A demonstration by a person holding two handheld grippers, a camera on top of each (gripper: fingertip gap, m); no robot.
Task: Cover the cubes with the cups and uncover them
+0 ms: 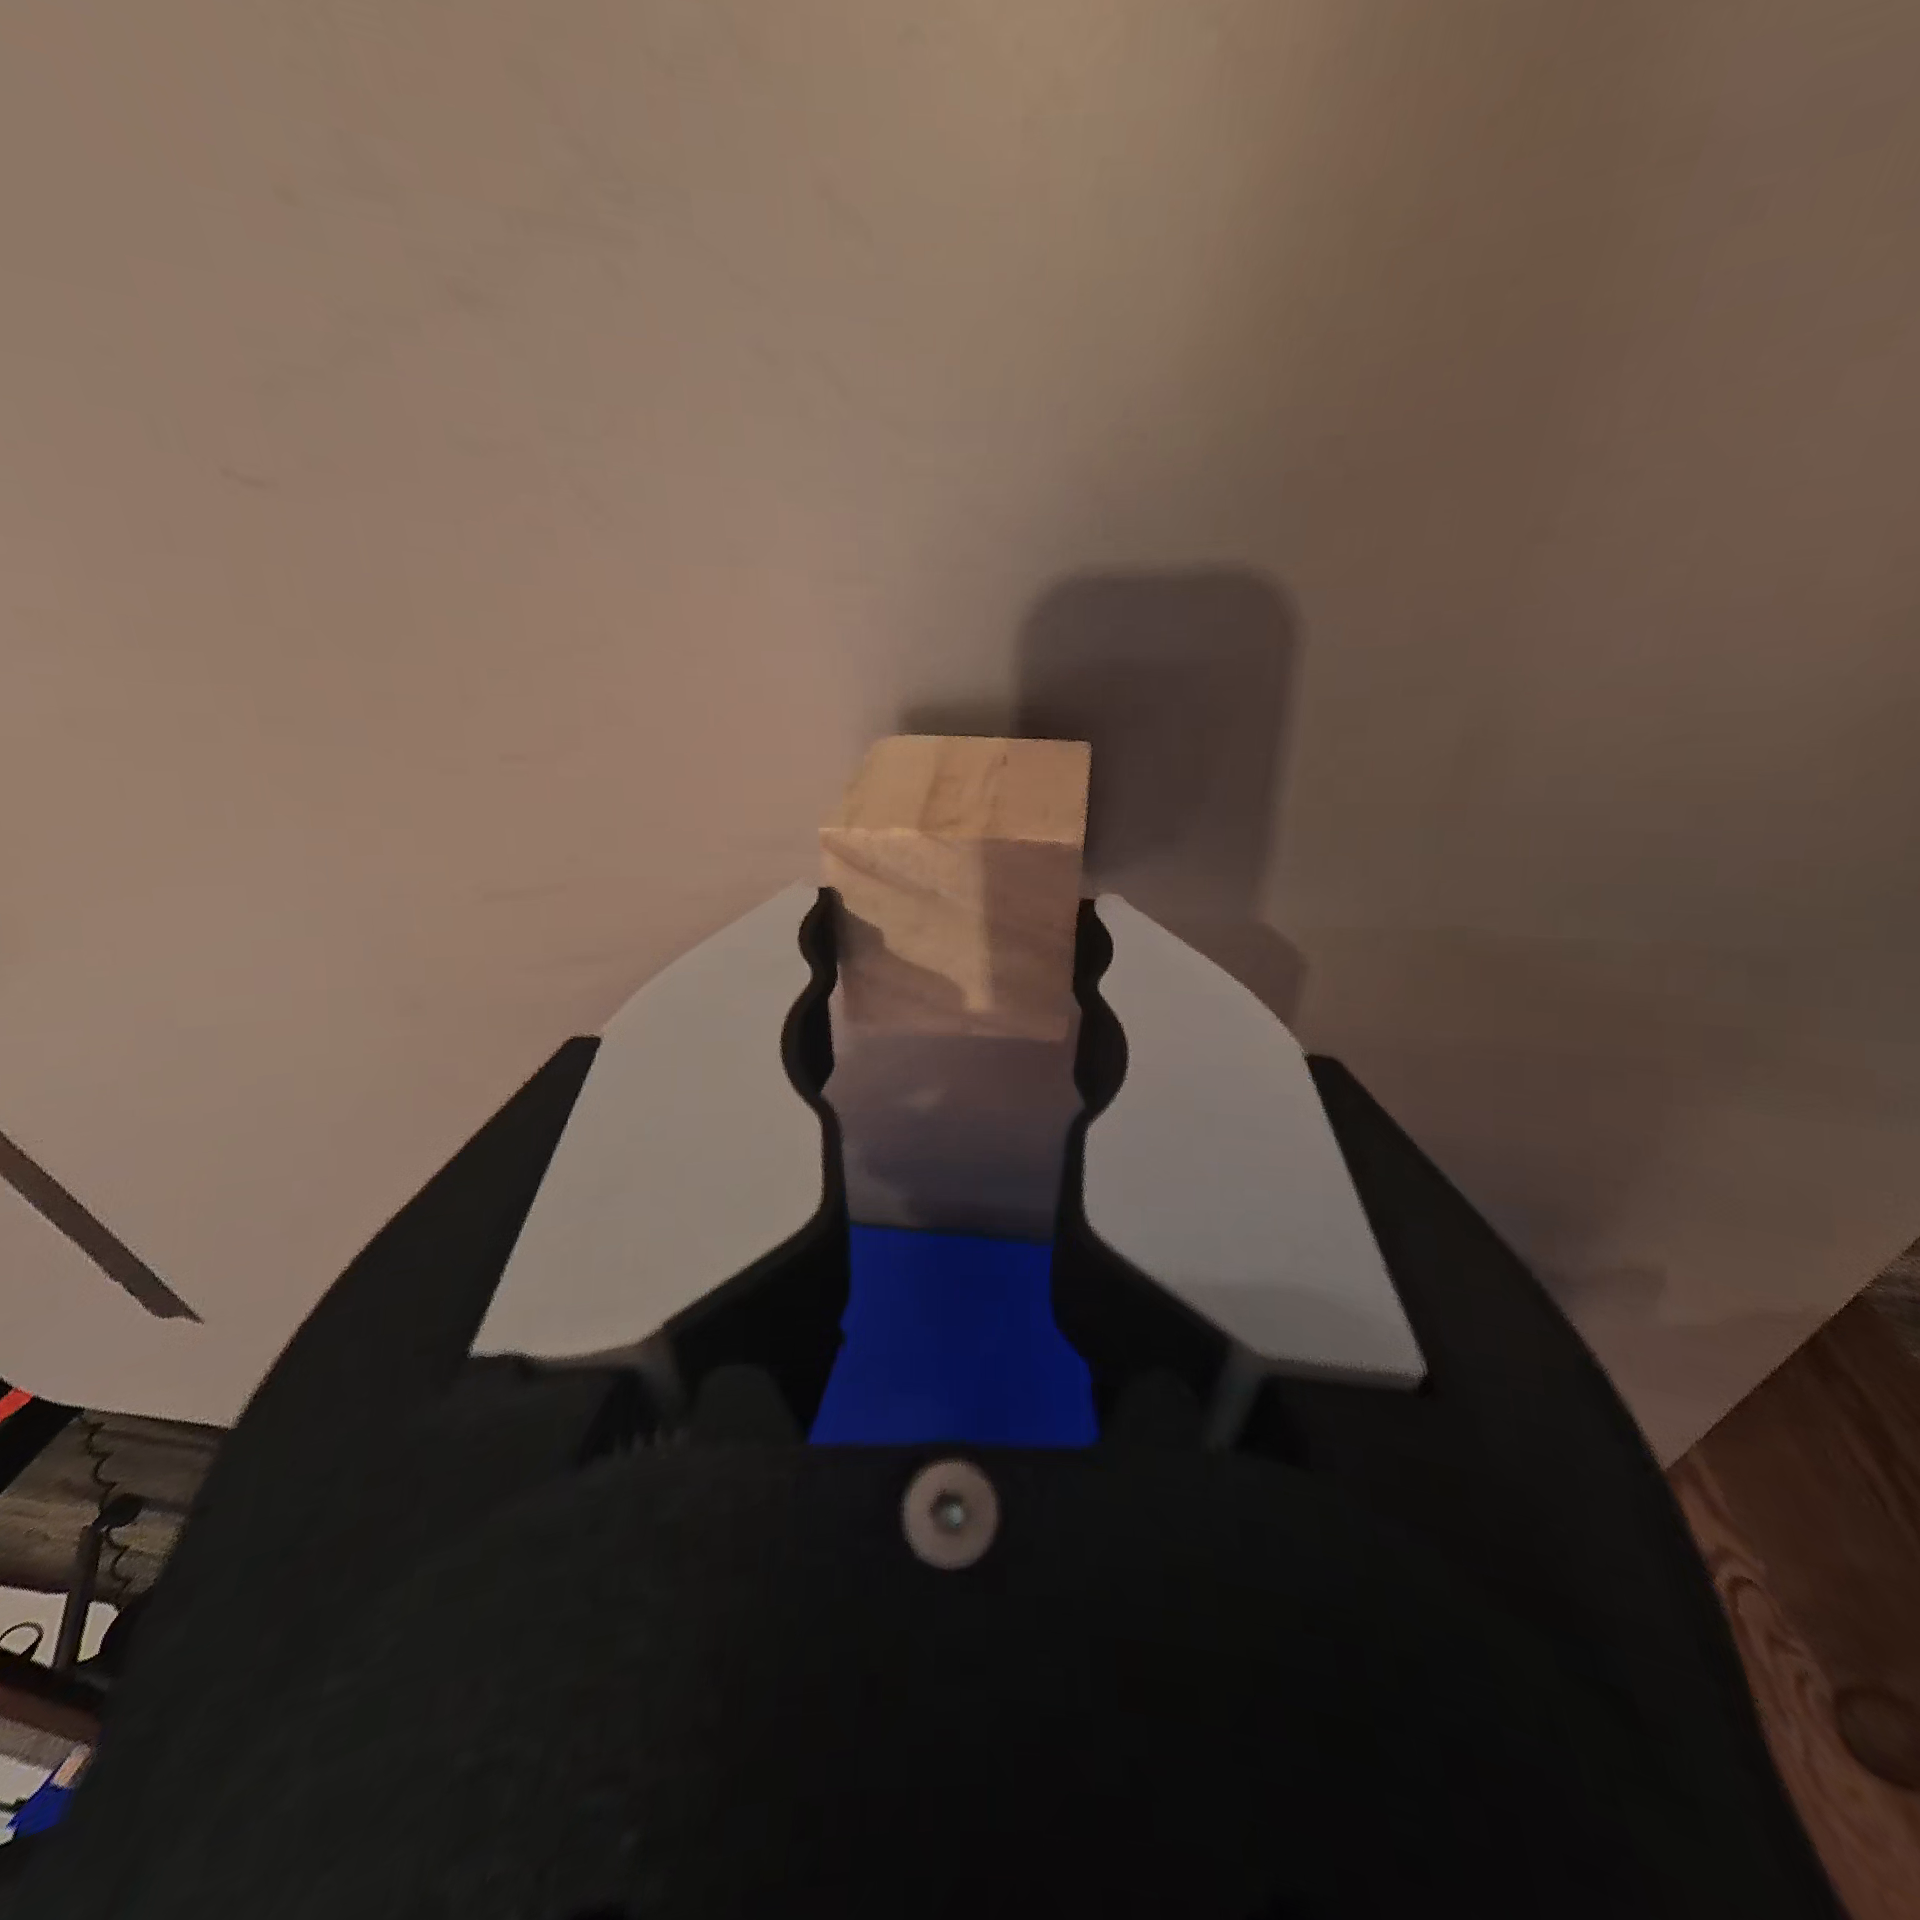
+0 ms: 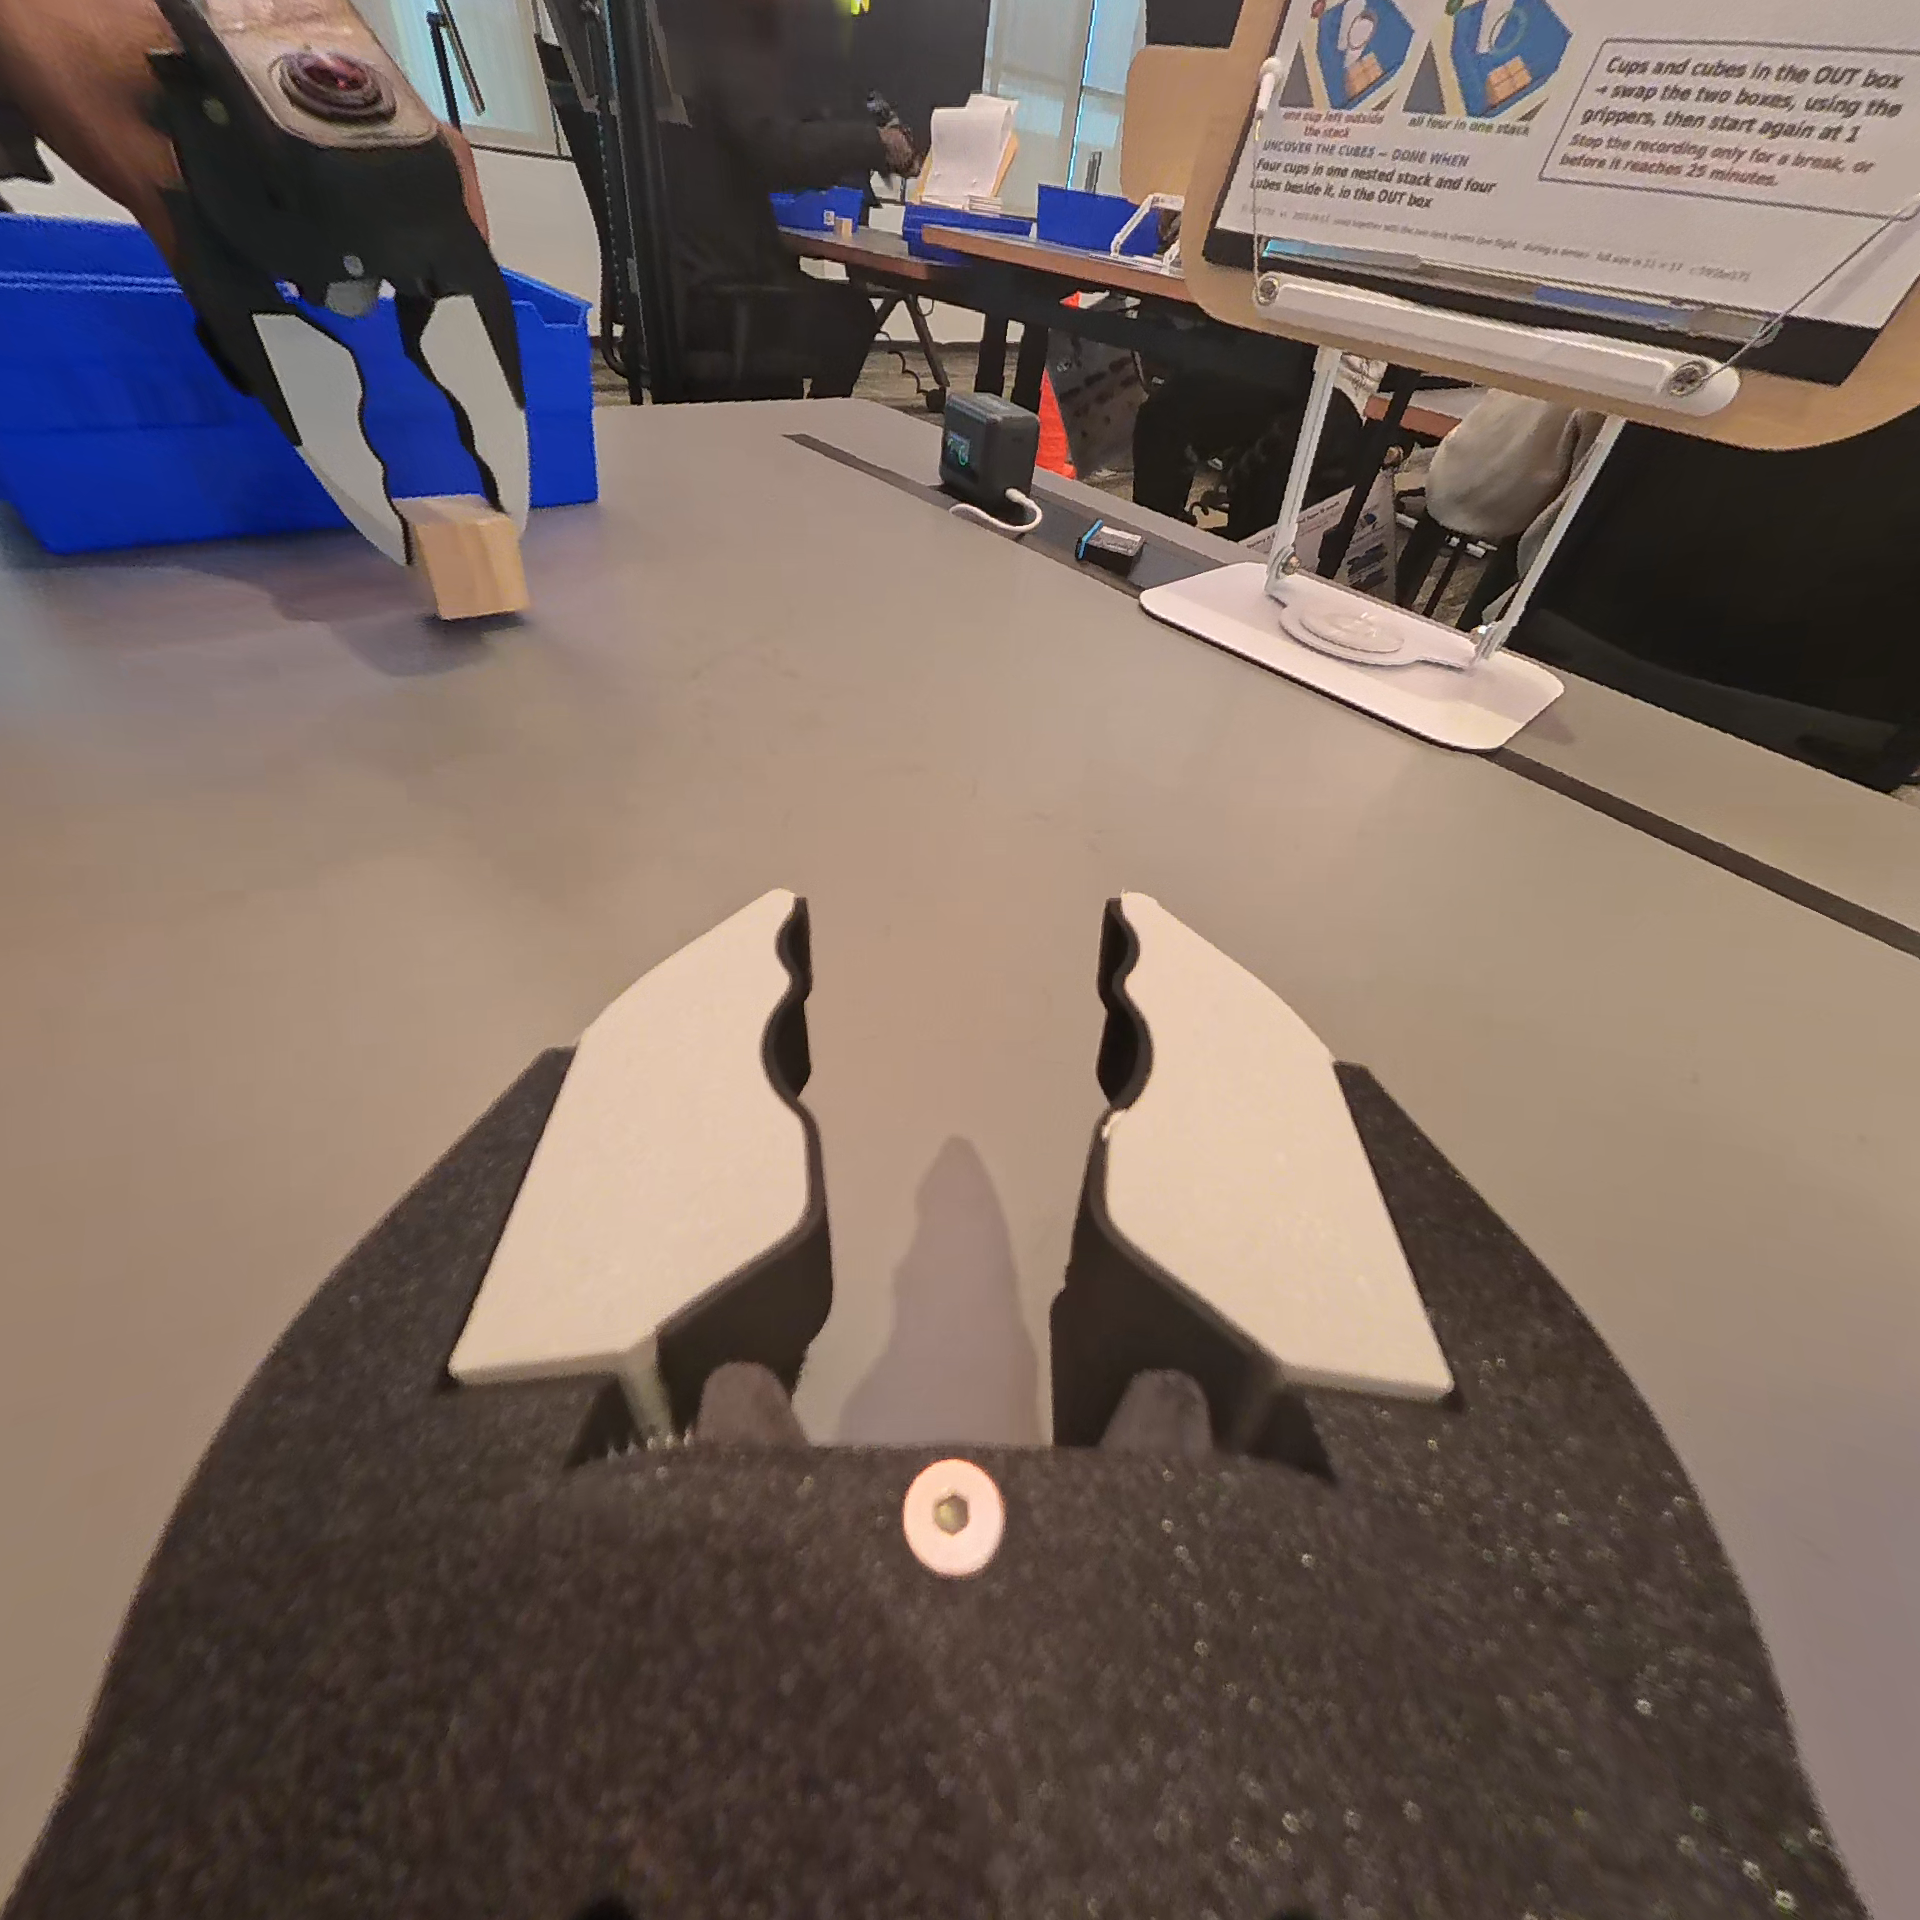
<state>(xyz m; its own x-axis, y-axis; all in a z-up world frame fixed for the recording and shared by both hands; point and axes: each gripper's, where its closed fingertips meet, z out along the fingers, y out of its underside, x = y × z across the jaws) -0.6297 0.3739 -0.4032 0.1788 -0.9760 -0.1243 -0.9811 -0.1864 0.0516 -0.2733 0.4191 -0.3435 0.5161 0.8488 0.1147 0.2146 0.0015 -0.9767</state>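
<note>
Right now a pale wooden cube [image 1: 961,883] sits pinched between the tips of the left gripper [image 1: 956,914], its far end jutting out past the fingertips; seen from the right wrist view, the same cube [image 2: 473,566] is tilted with one lower corner at or just above the grey table [image 2: 935,748], and whether it touches I cannot tell; the left gripper [image 2: 457,520] slants down onto it from the upper left, closed on its top end, with a hand [image 2: 83,94] behind the tool; just behind stands a blue bin [image 2: 94,416] on the table's far left; the right gripper [image 2: 954,935] hovers low over bare table well apart from the cube, its two pale fingers [image 2: 665,1164] spread wide with nothing between them; farther off on the right stand a white document stand [image 2: 1351,655] carrying a printed sheet, and a small dark camera [image 2: 987,442] with a white cable near the table's far edge.
</note>
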